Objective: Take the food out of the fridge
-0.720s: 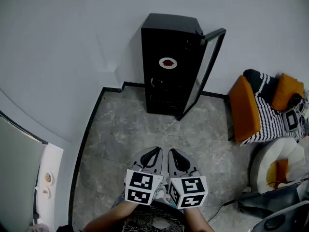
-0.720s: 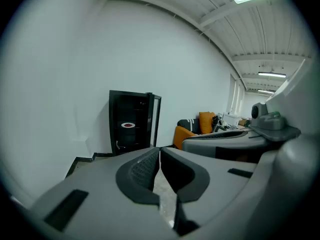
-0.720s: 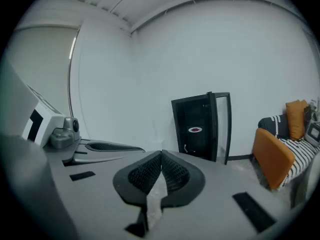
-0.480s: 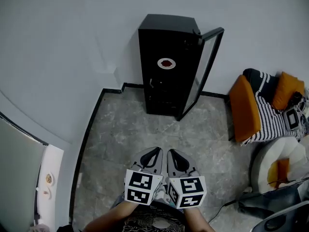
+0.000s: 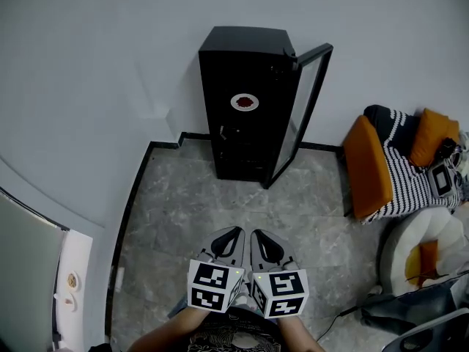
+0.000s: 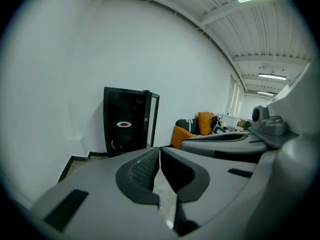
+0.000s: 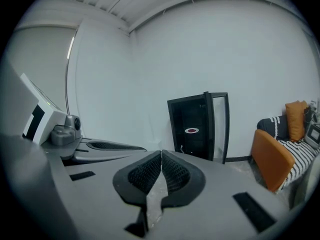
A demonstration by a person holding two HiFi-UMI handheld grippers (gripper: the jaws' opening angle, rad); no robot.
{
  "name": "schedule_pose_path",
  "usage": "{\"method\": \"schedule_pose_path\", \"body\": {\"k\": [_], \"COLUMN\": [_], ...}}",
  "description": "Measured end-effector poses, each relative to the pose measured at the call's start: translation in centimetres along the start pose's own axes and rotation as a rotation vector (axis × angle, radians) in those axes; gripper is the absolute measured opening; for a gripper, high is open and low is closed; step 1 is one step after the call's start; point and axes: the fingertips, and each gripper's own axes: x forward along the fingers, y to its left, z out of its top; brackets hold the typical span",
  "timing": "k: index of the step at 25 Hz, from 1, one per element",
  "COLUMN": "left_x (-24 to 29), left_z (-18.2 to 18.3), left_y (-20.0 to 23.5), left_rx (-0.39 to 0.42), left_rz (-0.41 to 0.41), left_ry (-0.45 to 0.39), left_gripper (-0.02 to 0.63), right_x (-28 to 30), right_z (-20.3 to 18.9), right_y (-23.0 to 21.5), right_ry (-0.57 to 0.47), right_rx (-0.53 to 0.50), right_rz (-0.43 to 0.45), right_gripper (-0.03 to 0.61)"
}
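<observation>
A tall black fridge [image 5: 245, 105] stands against the white wall, its glass door [image 5: 306, 108] swung open to the right. On a shelf inside sits a white plate with dark red food [image 5: 245, 102], also visible as a plate of food [image 6: 124, 124] in the left gripper view and a plate of food [image 7: 192, 130] in the right gripper view. My left gripper [image 5: 239, 231] and right gripper [image 5: 255, 233] hang side by side near my body, well short of the fridge. Both are shut with nothing between their jaws.
An orange and striped sofa [image 5: 396, 163] stands at the right, with a white round seat [image 5: 425, 251] in front of it. A black baseboard [image 5: 132, 211] edges the grey marble floor [image 5: 205, 211]. A white unit [image 5: 69, 284] sits at the lower left.
The fridge has slid slightly left and up in the head view, and both grippers sit a little lower in it. Their jaws stay shut.
</observation>
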Motion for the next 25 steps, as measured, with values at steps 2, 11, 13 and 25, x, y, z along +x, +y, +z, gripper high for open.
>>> {"method": "schedule_pose_path", "body": {"k": [2,11,13,25], "left_x": [1.1,7.6,9.1,17.8], "left_z": [0.3,2.8,3.4,9.7], "left_y": [0.2,3.4,4.6,14.8], "left_rx": [-0.004,-0.015,-0.012,-0.021], "left_rz": [-0.011,-0.061,-0.075,-0.142], "left_ry": [0.000,0.014,0.019,0.038], "left_gripper": [0.021,0.021,0.021,0.023], "right_x": [0.8,6.7,8.6,21.6], "right_z": [0.3,2.7,3.4,9.9], "right_y": [-0.6,-4.0,-4.5,-5.8], "right_ry": [0.002,0.015,0.016,0.028], "right_rx": [-0.002,0.000,-0.001,0.020], "right_rz": [-0.008,-0.059,-0.074,-0.113], "right_gripper": [0.023,0.023,0.023,0.023]}}
